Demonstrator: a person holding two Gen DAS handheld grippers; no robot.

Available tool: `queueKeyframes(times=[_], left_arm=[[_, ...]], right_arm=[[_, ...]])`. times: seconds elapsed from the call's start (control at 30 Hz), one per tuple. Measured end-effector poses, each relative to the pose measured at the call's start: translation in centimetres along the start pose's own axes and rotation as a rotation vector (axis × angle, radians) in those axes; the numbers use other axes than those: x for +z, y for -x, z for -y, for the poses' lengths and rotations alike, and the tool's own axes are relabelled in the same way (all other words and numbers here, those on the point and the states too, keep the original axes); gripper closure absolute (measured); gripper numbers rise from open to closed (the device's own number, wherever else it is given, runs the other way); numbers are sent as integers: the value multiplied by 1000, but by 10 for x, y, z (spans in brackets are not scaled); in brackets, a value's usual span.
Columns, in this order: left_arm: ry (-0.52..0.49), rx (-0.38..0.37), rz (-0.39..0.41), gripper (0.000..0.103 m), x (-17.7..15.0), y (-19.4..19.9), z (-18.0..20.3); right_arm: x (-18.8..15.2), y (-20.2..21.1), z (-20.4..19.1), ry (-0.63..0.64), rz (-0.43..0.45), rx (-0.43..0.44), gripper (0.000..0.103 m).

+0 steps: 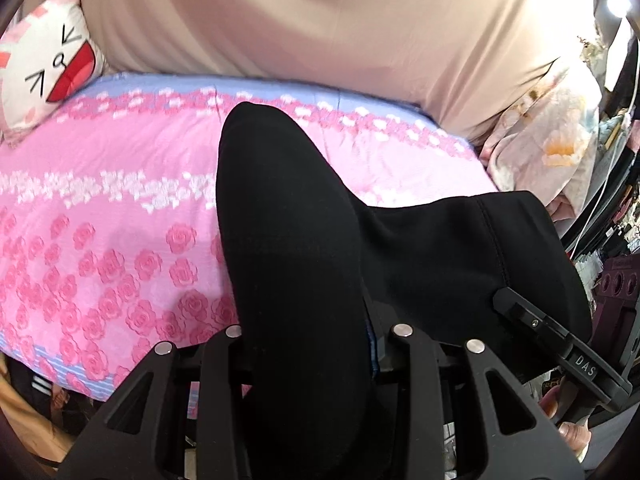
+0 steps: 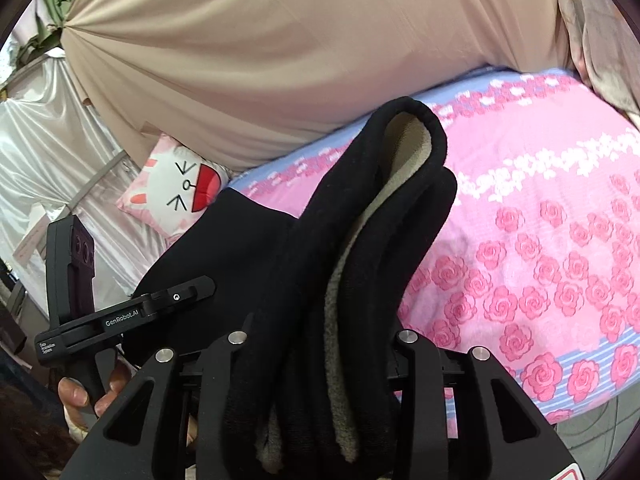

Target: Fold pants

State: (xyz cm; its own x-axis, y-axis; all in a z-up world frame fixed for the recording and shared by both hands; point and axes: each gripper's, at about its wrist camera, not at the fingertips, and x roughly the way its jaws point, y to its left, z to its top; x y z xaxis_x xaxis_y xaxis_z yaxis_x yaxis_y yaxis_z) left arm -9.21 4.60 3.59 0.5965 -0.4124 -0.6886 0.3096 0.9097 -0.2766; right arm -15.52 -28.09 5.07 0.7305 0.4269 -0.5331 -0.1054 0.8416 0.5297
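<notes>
Holding the black pants (image 1: 304, 240) up over the bed (image 1: 100, 208), we have both tools clenched on them: the left tool (image 1: 308, 340) grips one bunched fold, the right tool (image 2: 320, 344) another whose beige fleece lining shows. The cloth stretches between the two tools, near the bed's front edge. A cat-face pillow (image 1: 48, 68) lies at a far corner, against the beige drape (image 1: 320, 20).

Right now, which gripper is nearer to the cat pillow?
Left, seemingly. The left gripper holds the black pants on the side toward the cat pillow; the right gripper is beyond it.
</notes>
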Motion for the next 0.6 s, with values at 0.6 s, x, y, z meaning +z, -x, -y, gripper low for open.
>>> queueKeyframes(times=[0.6], left_arm=[[-104, -7, 312, 71, 67, 89, 24]], right_arm=[[85, 52, -62, 179, 245, 68, 69]])
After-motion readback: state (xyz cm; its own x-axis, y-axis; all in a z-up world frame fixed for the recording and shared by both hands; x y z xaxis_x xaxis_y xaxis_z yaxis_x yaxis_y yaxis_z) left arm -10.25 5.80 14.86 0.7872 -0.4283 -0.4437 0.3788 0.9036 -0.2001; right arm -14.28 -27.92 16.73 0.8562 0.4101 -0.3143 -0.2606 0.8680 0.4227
